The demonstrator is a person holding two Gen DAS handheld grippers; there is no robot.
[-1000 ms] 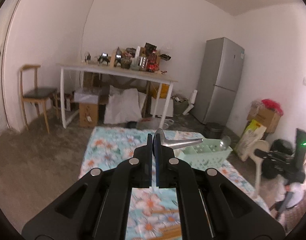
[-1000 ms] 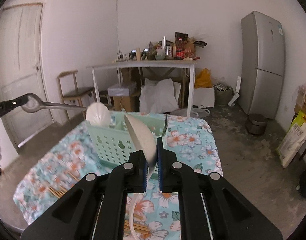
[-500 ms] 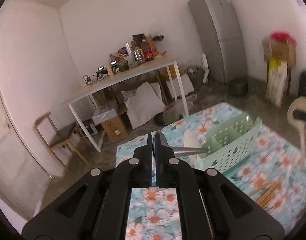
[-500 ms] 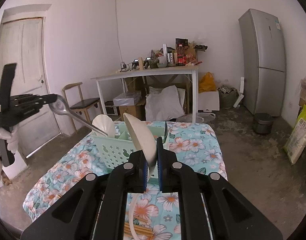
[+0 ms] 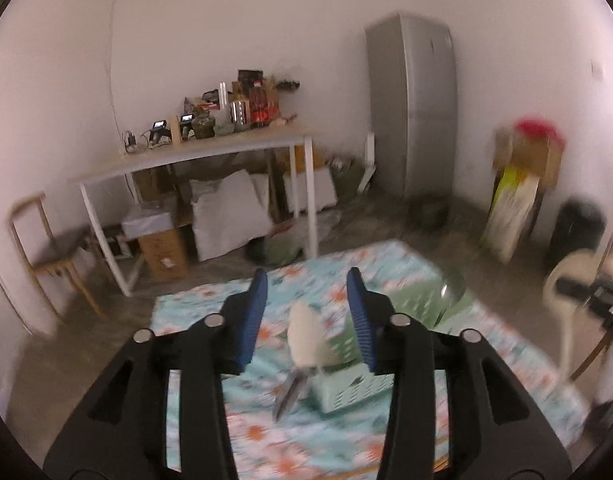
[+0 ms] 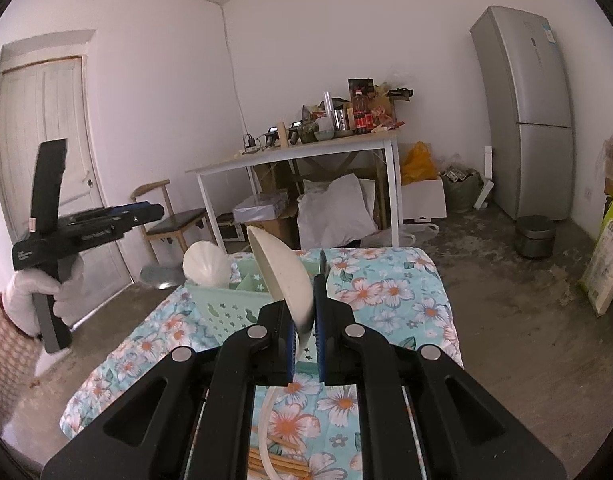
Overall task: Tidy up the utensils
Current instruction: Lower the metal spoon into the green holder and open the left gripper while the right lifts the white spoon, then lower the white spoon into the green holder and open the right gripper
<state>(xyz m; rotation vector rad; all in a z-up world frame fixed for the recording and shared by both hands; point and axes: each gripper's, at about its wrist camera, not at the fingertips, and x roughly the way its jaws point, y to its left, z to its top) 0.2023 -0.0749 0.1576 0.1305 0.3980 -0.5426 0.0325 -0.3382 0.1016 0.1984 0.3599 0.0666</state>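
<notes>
On the left, above the floral-clothed bench [image 6: 390, 292], the left tool [image 5: 306, 316] is seen with its jaws just opened and nothing between them; the metal spoon [image 5: 290, 394] it carried a second ago now appears released at the green basket [image 5: 354, 392]. One white ladle [image 6: 206, 266] stands in that basket. On the right, a second white ladle [image 6: 284, 280] is kept clamped by the right tool [image 6: 304, 328].

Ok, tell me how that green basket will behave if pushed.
The green perforated basket looks like thin plastic full of cut-outs, so probably light and easily shoved. It sits on a floral cloth, which may bunch rather than let it slide. The white spoon standing tall at one end could make it tip.
</notes>
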